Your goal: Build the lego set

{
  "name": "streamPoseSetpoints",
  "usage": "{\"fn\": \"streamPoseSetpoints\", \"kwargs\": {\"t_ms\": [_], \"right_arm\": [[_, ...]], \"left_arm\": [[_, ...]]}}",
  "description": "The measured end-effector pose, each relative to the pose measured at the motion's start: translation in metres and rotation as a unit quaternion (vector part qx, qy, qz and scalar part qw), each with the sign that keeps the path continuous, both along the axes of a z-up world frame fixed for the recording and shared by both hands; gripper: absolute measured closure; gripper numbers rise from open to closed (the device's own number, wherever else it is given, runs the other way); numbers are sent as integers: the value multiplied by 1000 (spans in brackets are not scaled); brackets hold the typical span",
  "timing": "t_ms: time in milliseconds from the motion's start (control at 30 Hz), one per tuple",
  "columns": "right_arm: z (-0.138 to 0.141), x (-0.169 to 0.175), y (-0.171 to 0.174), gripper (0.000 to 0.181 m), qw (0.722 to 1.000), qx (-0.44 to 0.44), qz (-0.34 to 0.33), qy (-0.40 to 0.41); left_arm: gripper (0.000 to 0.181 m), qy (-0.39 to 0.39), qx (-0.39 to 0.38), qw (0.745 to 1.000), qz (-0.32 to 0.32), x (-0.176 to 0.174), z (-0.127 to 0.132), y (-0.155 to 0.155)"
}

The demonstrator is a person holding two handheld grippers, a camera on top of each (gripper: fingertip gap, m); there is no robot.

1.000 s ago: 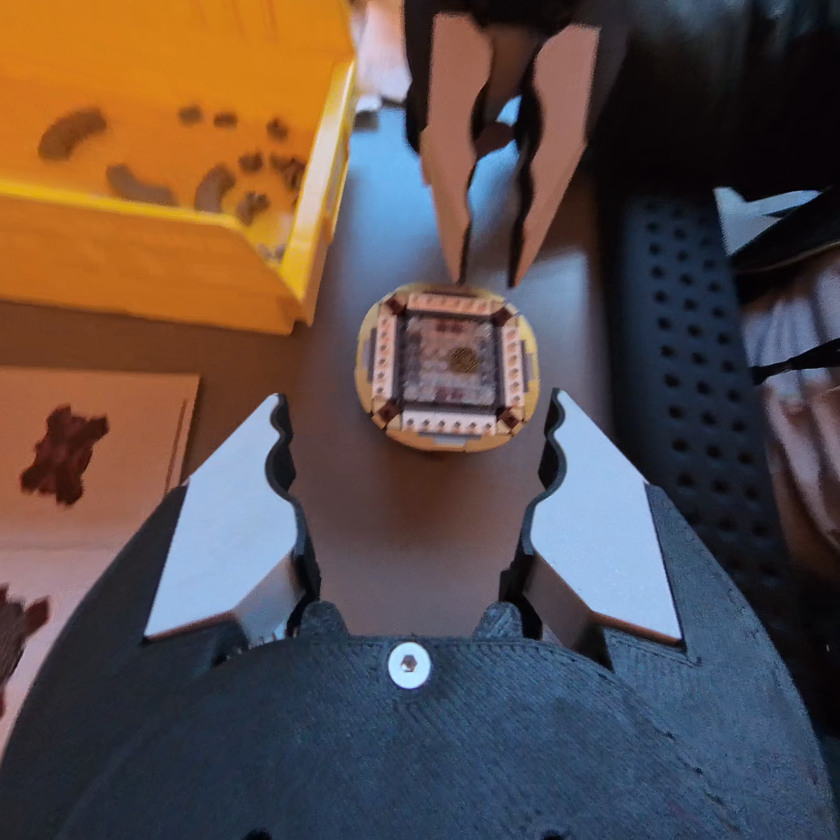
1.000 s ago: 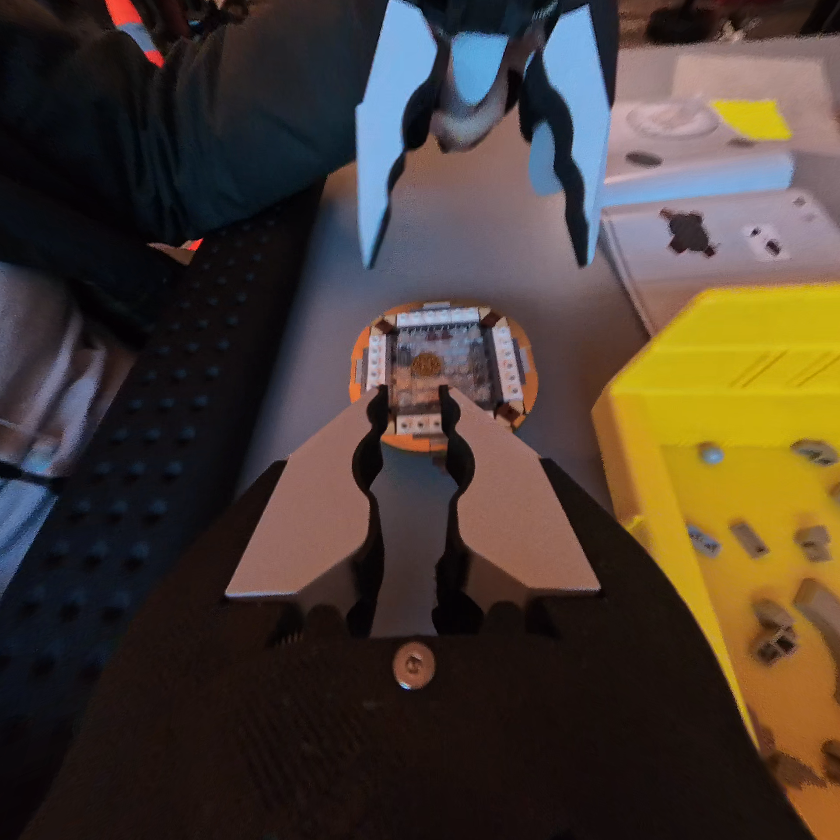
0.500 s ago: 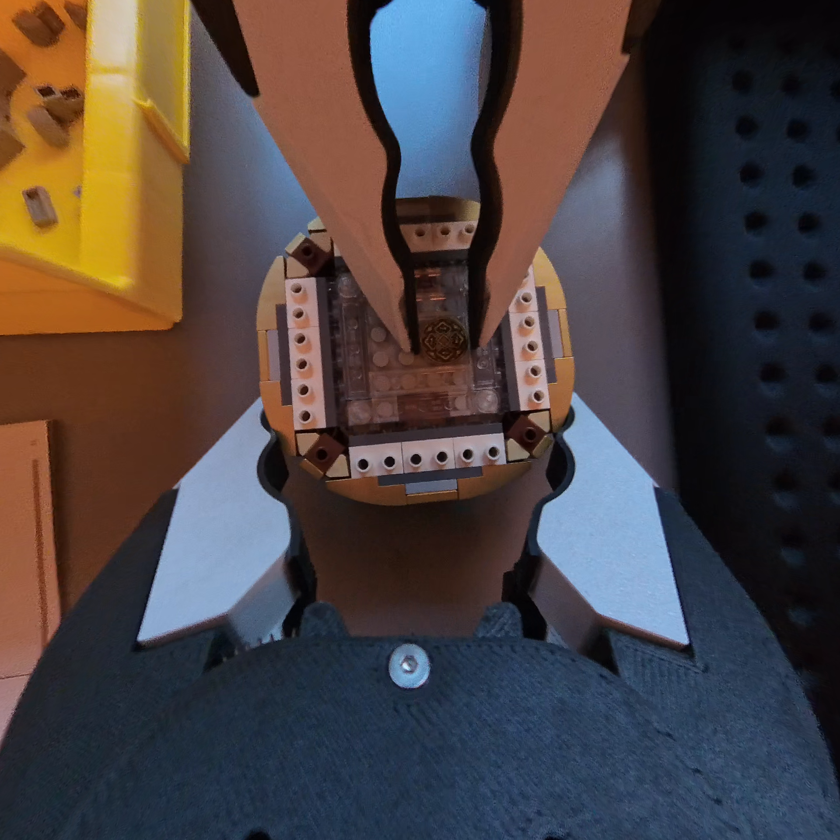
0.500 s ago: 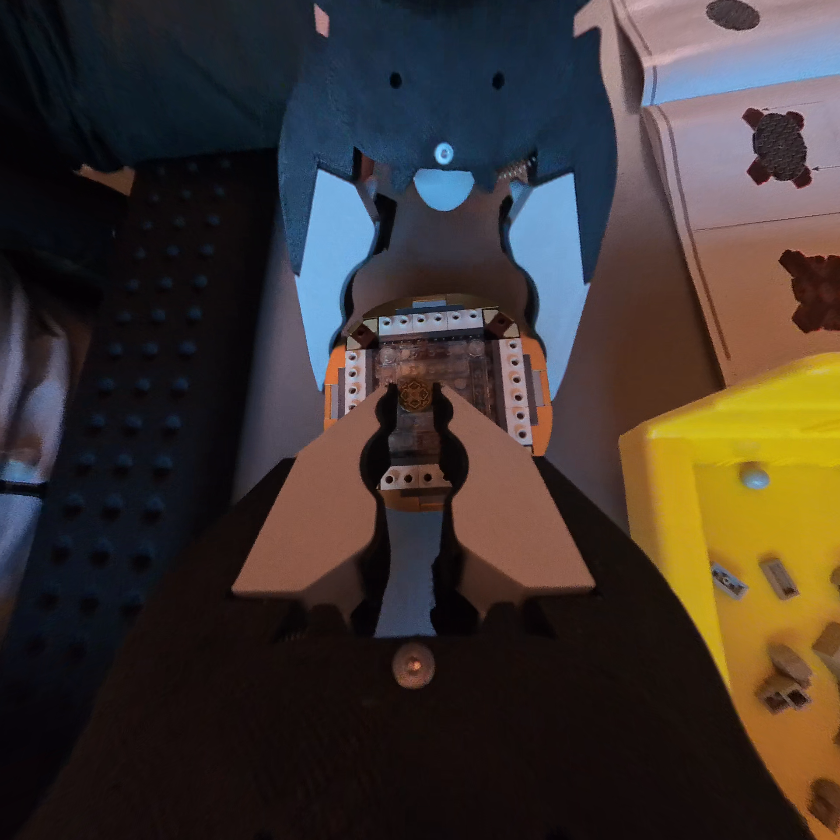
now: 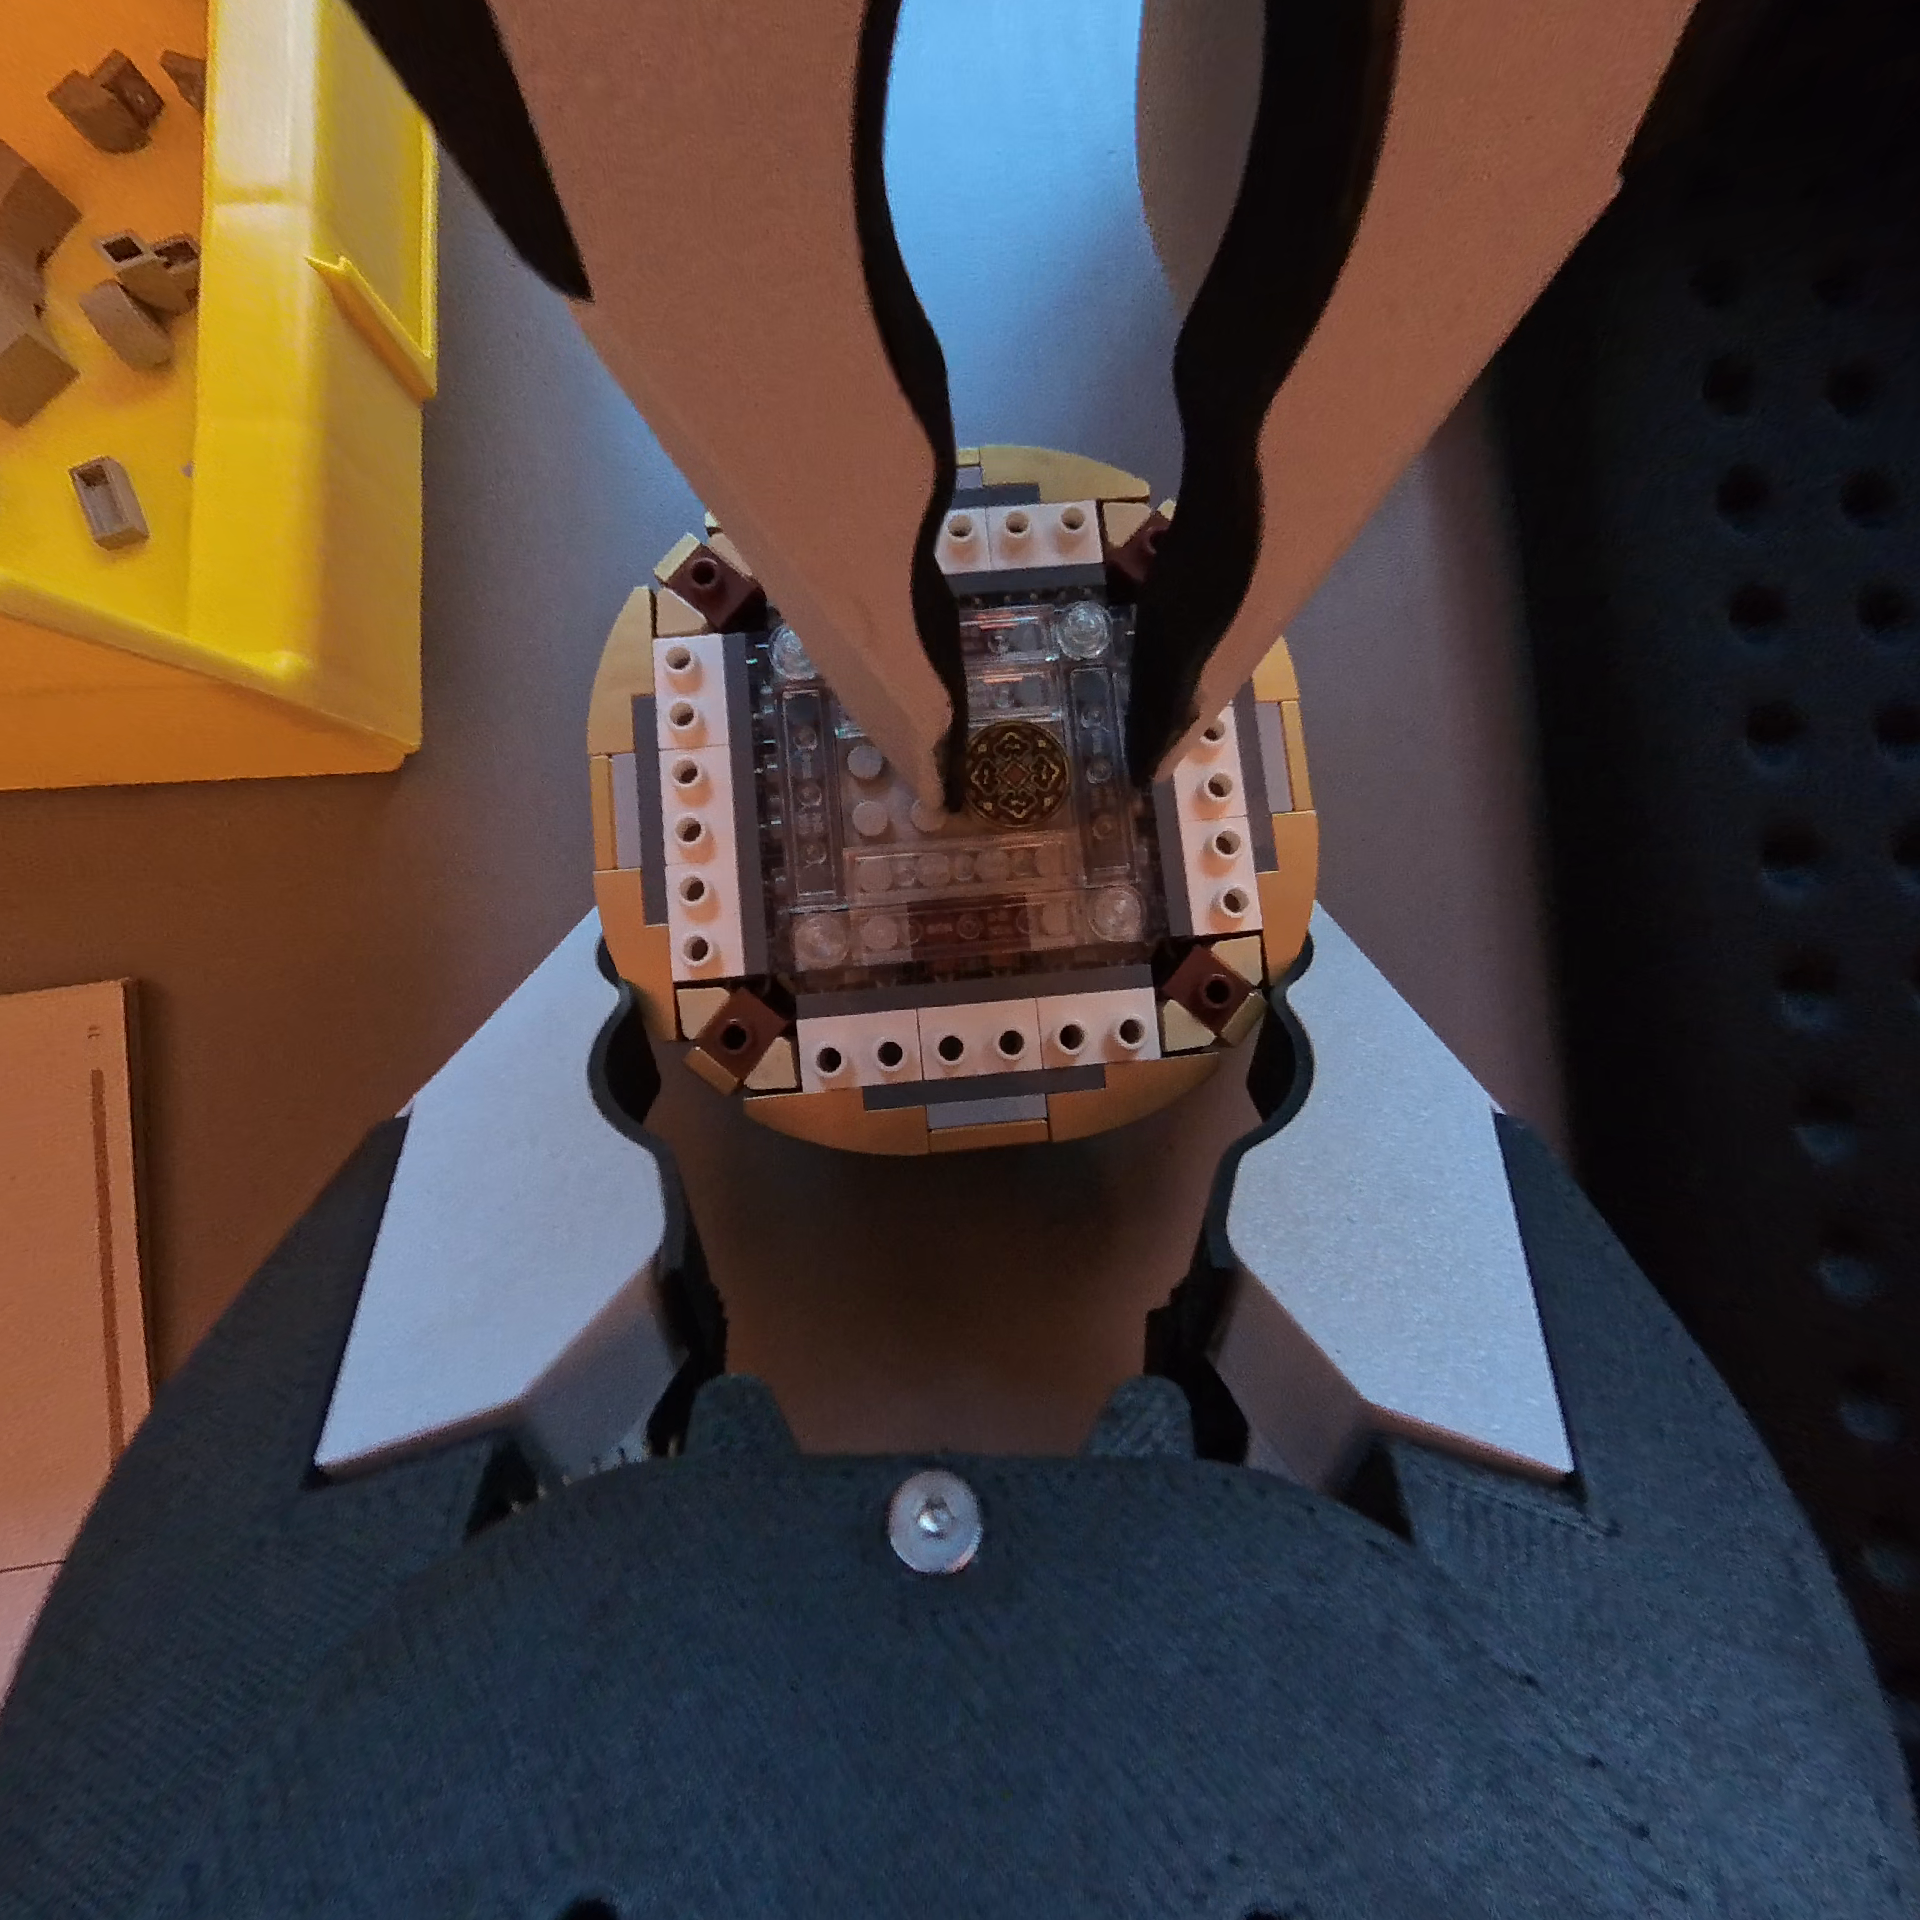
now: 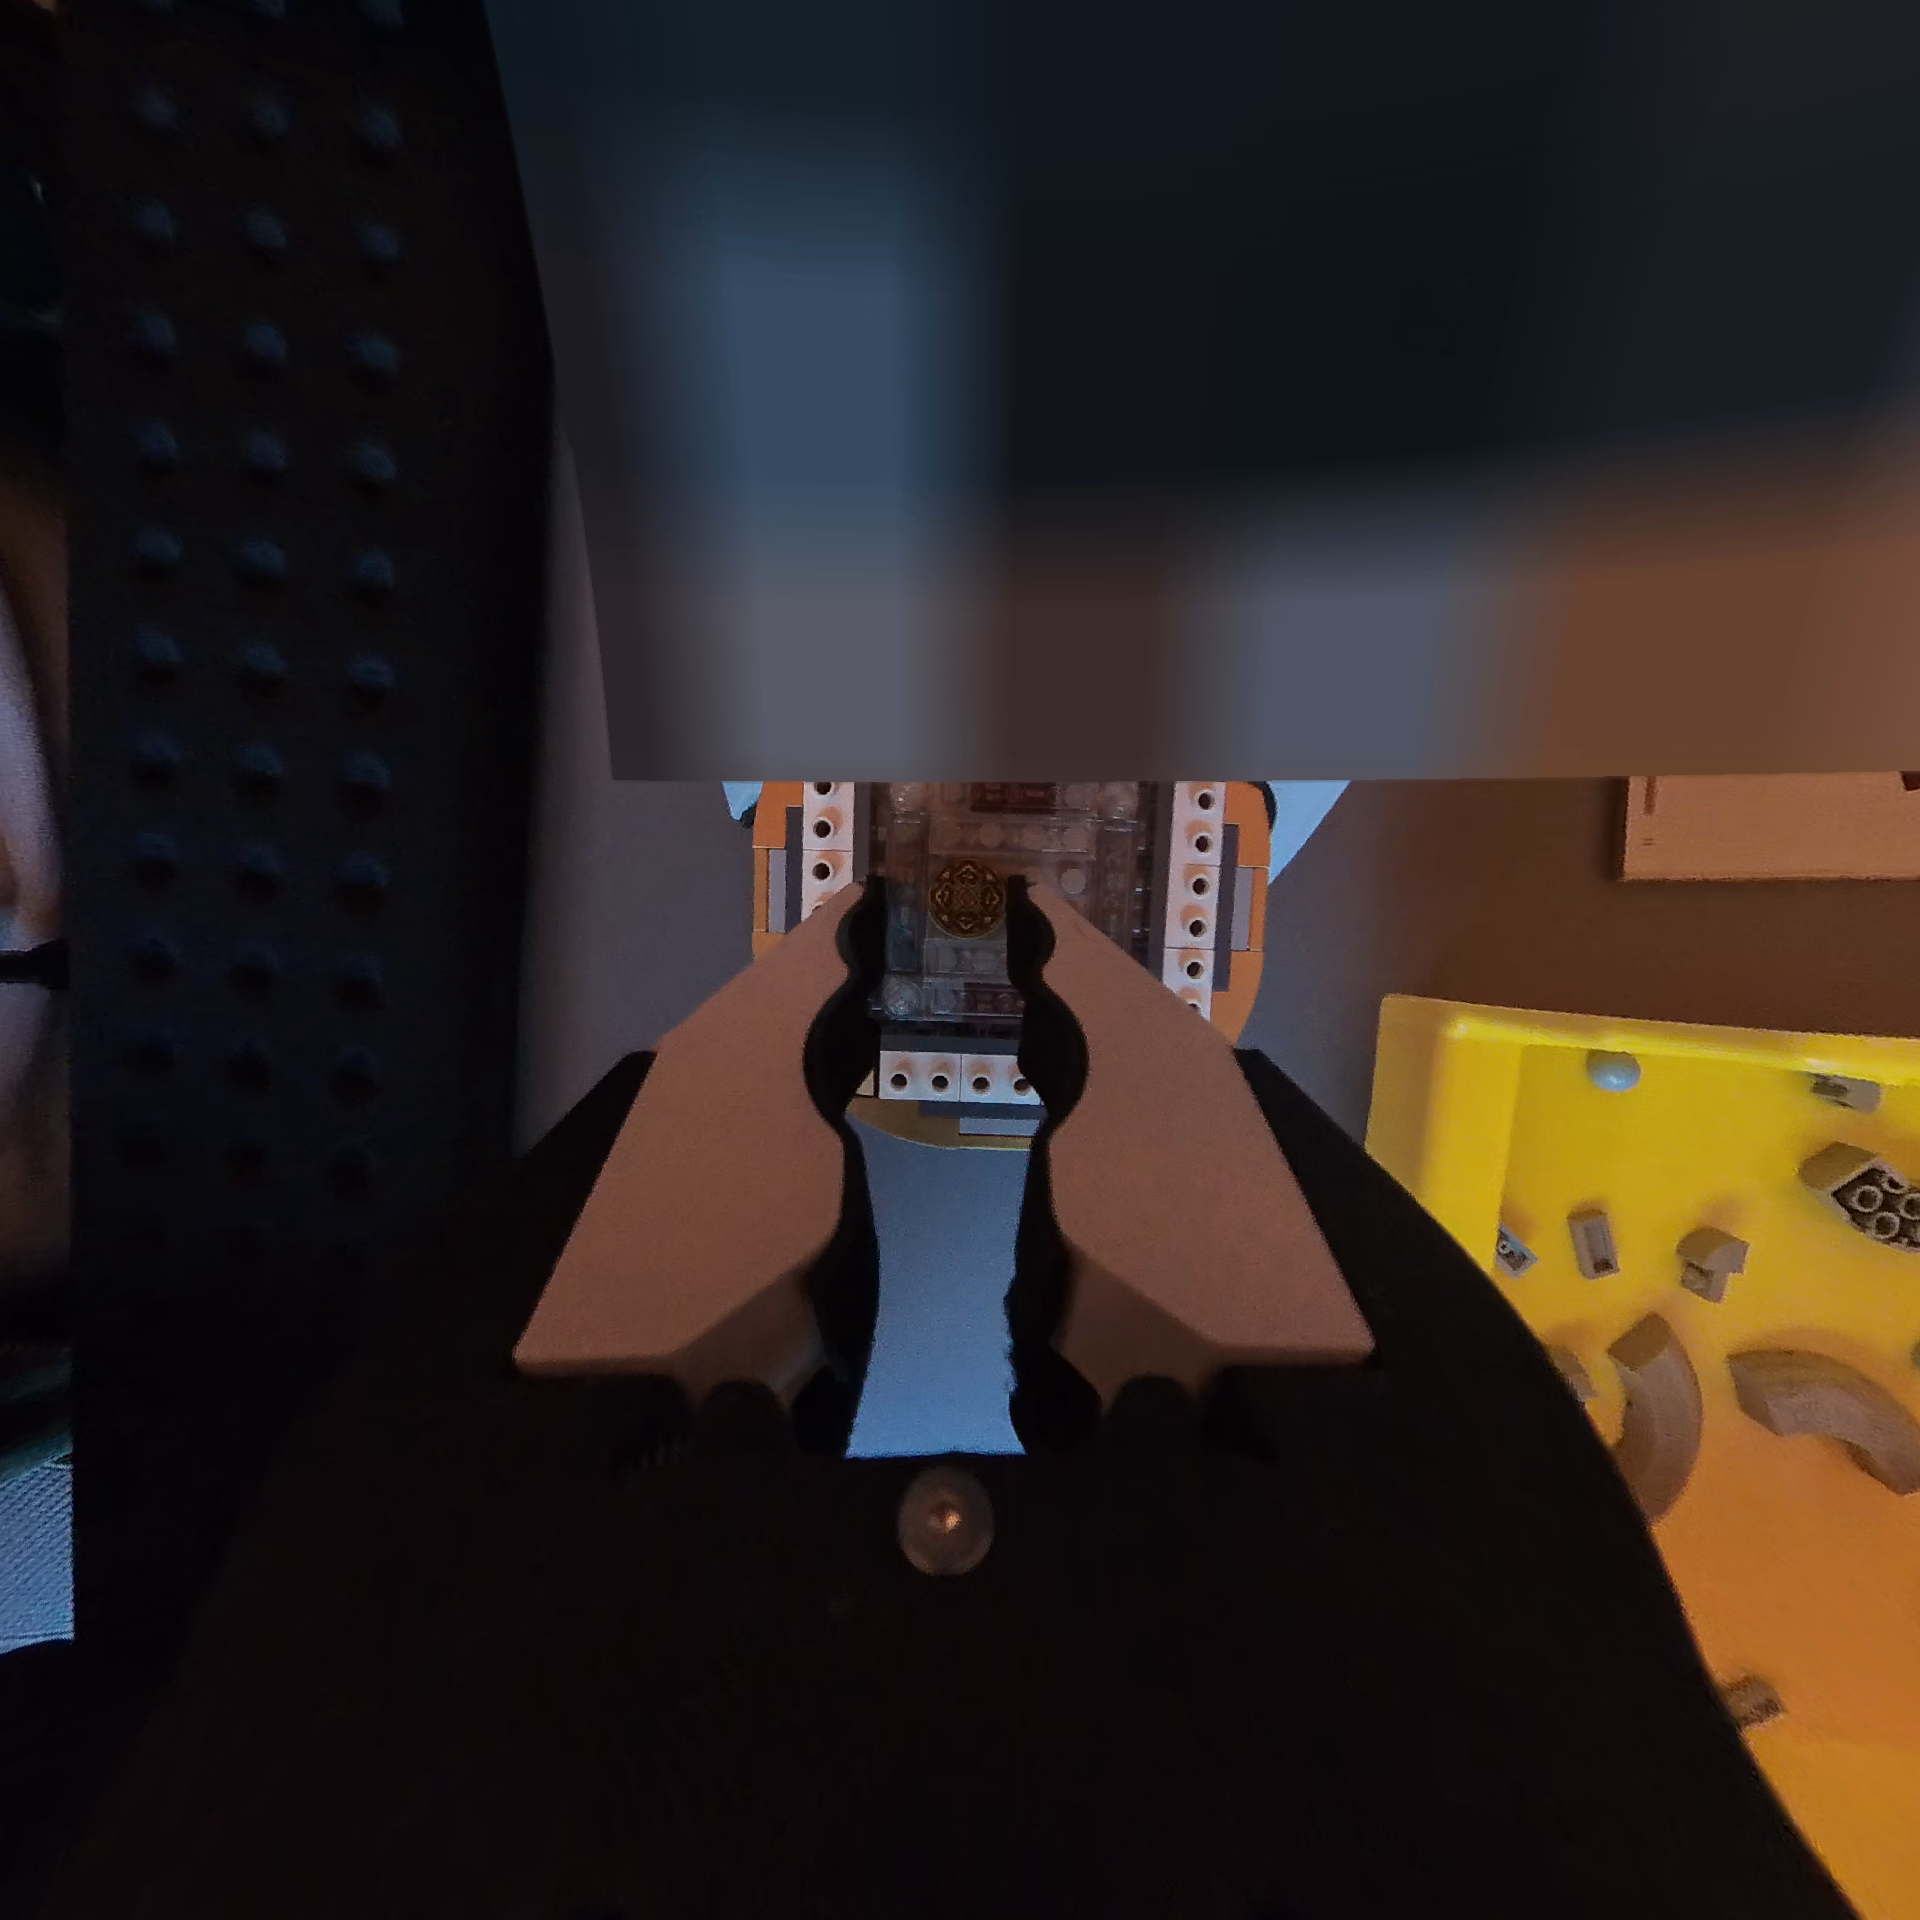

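A: What surface is showing under everything?

B: A smooth grey-brown tabletop (image 5: 499,644) is running through both views. Cool bluish light is falling along its middle strip, while warm orange light is tinting its edges.

A: What is lying beside it?

B: A dark mat (image 5: 1745,727) with rows of round dimples is running along one side of the tabletop; in the right wrist view the same mat (image 6: 260,623) is showing raised-looking dots. The room beyond is staying dim. Walls, floor and windows are not showing clearly enough to tell.
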State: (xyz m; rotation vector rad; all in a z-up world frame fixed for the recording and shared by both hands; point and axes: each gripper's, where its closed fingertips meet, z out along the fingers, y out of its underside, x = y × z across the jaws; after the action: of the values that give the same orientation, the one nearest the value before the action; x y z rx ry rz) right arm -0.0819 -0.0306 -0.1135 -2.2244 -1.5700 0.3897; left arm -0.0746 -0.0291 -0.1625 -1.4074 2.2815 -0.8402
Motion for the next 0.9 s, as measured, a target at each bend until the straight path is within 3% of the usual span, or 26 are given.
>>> {"fn": "streamPoseSetpoints", "kwargs": {"t_ms": [267, 300, 433, 633, 900], "right_arm": [[2, 0, -1, 162, 999, 41, 15, -13], [3, -6, -11, 181, 999, 27, 41, -2], [6, -2, 6, 181, 994, 107, 13, -28], [3, 1, 3, 164, 999, 19, -34, 24], [-1, 2, 0, 165, 995, -84, -48, 22]], "left_arm": [[63, 0, 1, 1000, 5, 0, 0, 1], [64, 1, 4, 1000, 13, 1, -1, 4], [64, 0, 7, 1000, 3, -1, -1, 2], [65, 2, 8, 1000, 1, -1, -1, 0], [65, -1, 6, 1000, -1, -1, 0, -1]]}}
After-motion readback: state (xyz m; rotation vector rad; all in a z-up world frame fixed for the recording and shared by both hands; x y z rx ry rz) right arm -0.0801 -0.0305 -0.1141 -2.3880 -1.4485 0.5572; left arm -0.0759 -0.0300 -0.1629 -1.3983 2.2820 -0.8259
